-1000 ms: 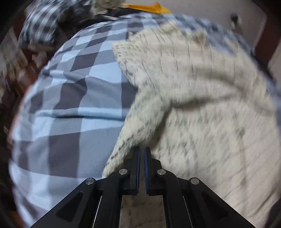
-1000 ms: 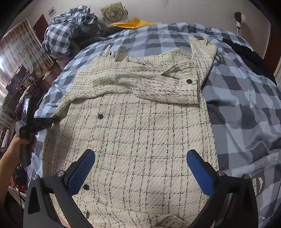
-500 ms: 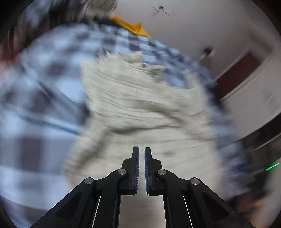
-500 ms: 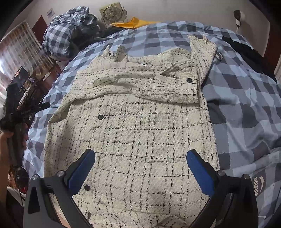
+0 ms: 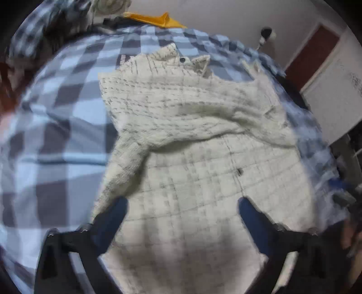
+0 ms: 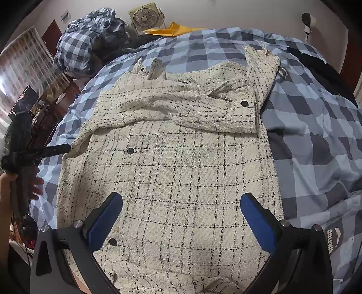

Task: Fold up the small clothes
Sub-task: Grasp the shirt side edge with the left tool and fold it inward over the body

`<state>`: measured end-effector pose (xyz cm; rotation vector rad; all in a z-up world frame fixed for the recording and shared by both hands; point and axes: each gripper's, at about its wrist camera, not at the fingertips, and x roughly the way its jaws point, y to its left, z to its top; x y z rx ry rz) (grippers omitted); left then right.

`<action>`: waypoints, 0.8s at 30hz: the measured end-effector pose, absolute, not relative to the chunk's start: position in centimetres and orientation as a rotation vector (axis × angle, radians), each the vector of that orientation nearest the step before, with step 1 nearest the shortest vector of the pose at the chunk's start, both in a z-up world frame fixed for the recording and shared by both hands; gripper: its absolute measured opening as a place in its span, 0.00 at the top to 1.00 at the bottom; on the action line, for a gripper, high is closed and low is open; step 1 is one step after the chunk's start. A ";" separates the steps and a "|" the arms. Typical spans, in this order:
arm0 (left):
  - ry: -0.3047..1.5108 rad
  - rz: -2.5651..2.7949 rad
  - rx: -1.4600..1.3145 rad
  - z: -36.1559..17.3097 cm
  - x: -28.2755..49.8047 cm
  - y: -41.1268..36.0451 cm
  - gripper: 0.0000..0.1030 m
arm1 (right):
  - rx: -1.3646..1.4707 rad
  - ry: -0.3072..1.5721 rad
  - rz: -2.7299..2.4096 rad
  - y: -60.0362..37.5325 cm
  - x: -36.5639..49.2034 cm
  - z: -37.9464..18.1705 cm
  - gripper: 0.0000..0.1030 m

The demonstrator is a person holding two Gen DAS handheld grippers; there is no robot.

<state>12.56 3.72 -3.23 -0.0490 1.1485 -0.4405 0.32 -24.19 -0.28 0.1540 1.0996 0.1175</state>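
Since the earlier frames the left gripper [image 5: 182, 208] has been lifted off the left sleeve edge, and its jaws have just been opened wide, with nothing held between them. The cream plaid jacket [image 6: 181, 171] is spread flat on the blue checked bedspread [image 6: 316, 135], both sleeves folded across its chest. The right gripper [image 6: 181, 210] is held wide open above the jacket's lower half, empty.

This is a home bedroom: a bed [image 6: 305, 117] covered in a blue-and-grey checked sheet, a bundled checked duvet [image 6: 88, 43] at its head, a small box fan [image 6: 146, 18] against the wall and a reddish-brown door [image 5: 313, 49].
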 end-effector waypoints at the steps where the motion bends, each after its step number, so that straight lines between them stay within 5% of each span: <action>1: 1.168 -0.436 -0.110 -3.7 13.0 4.1 0.00 | 0.156 1.101 0.118 -24.2 0.3 -0.3 0.01; 7: 1.148 -0.140 0.082 -5.8 14.3 5.7 0.00 | 0.153 1.110 0.118 -24.0 0.4 -0.4 0.01; 16: 1.271 -0.033 -0.014 -10.8 16.9 9.5 0.00 | 0.155 1.117 0.114 -24.1 0.4 -0.5 0.01; 24: 1.147 -0.036 0.021 -10.5 19.6 9.2 0.00 | 0.123 1.131 0.117 -23.7 0.5 -0.6 0.01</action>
